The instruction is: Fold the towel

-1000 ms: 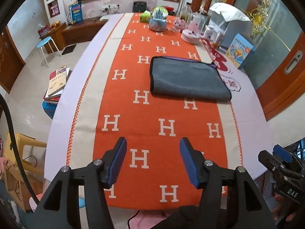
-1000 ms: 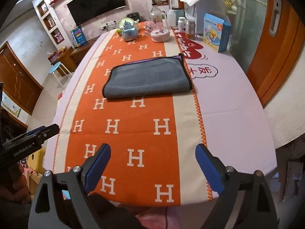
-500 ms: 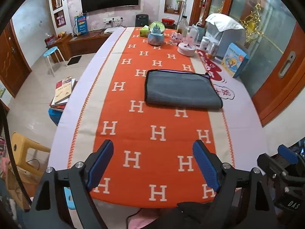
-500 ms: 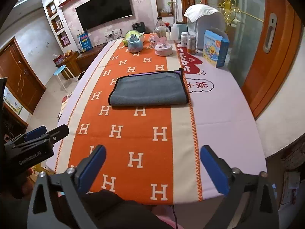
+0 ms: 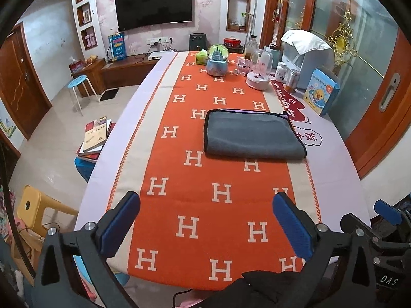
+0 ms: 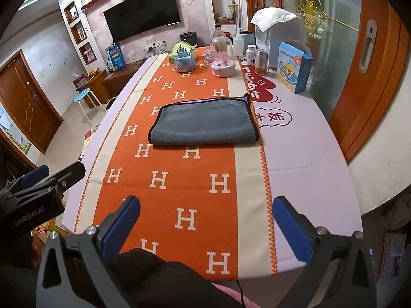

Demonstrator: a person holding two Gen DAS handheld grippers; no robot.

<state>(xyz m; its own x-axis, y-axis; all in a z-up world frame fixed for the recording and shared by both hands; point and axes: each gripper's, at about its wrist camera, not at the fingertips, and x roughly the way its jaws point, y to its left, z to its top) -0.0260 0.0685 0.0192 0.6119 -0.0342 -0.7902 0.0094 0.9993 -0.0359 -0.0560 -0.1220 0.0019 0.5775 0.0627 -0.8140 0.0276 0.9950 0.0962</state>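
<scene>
A grey towel (image 5: 250, 134) with a dark trim lies folded flat on the orange runner (image 5: 205, 205) in the middle of the table; it also shows in the right wrist view (image 6: 205, 123). My left gripper (image 5: 205, 218) is open and empty, held back above the table's near edge, well short of the towel. My right gripper (image 6: 205, 220) is open and empty too, also over the near edge. Each gripper shows at the edge of the other's view.
At the far end of the table stand a snow globe (image 5: 217, 60), a pink glass dome (image 5: 258, 73), bottles and jars (image 6: 257, 57), a covered appliance (image 6: 280, 33) and a blue box (image 5: 321, 95). Stools and books (image 5: 95, 138) are on the floor at left.
Both grippers have pulled back and up from the table, so the towel looks farther away. The left gripper's jaws have opened wide. The towel has not moved.
</scene>
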